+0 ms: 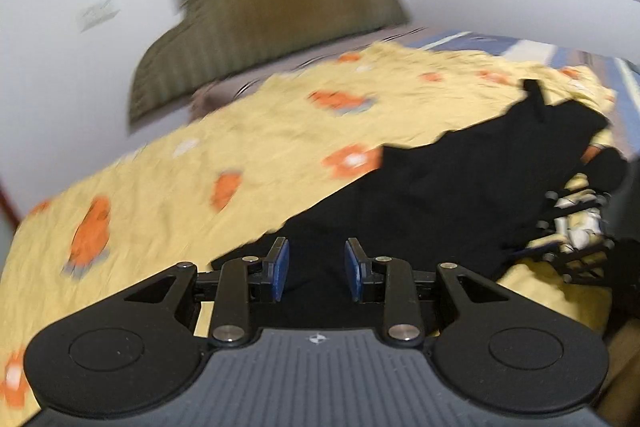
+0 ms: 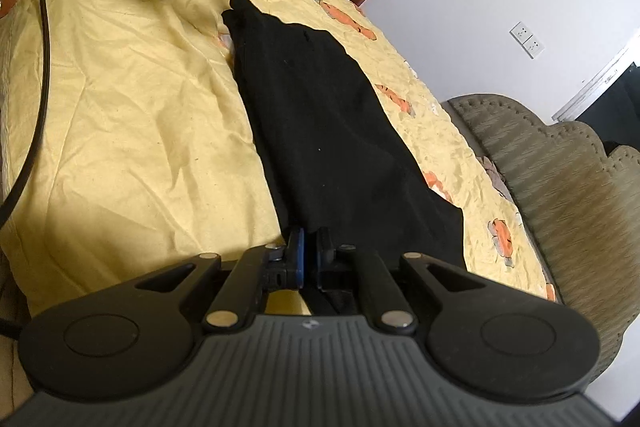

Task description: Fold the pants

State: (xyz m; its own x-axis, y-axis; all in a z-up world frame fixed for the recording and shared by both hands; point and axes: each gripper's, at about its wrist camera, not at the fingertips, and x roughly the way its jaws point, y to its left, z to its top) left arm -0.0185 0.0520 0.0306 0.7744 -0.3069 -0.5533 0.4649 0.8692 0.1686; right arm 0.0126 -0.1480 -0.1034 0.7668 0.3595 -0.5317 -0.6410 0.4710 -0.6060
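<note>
1. In the left wrist view the left tool is standing released, its blue pads apart with nothing pinched between them, hanging over the near end of the black pants.
2. The pants are lying on the yellow flowered bed sheet, running from just under this tool away to the far right, where the other tool's linkage is showing at the frame edge.
3. In the right wrist view the right tool is clenched on the near edge of the pants, dark cloth entering between the closed pads.
4. From here the garment's long axis is stretching straight away from the tool, toward a bunched far end at the upper left of the sheet.
5. Judging by this, the right hand is anchoring one end while the left, free and just above the cloth, looks better placed to retake a hold for the next fold.
6. A cable is trailing down the left edge; the padded headboard is sitting at far right.
7. No brand or legible writing is showing; a small emblem on each tool body is too small to read.
</note>
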